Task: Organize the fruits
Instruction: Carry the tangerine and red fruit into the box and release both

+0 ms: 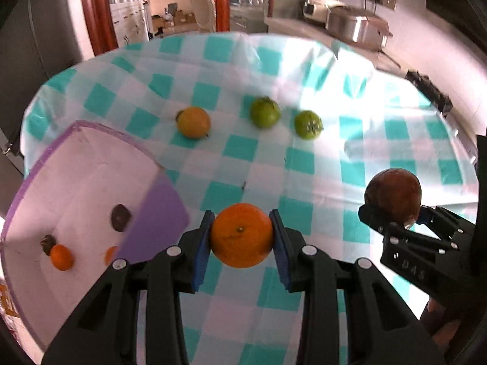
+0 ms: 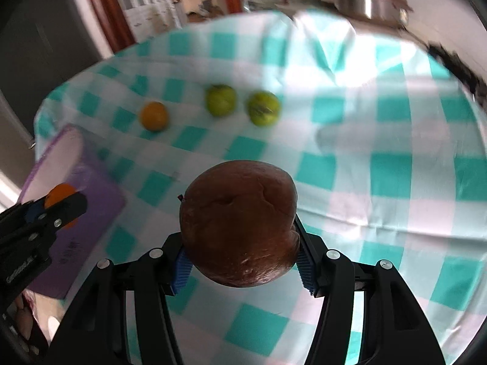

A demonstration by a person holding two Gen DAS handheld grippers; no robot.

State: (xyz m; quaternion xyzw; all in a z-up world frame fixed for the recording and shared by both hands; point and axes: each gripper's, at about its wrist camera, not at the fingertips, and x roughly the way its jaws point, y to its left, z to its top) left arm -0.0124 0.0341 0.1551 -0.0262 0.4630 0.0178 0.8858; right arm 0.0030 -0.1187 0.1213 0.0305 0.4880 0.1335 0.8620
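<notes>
Fruits half sorted: left gripper (image 1: 242,237) clamps an orange (image 1: 242,234), right gripper (image 2: 240,255) a brown fruit (image 2: 239,223); bin (image 1: 36,164) to their left holds several (three remain ahead).

Home kitchen, checked tablecloth (image 1: 274,164), steel pots (image 1: 356,27)
</notes>
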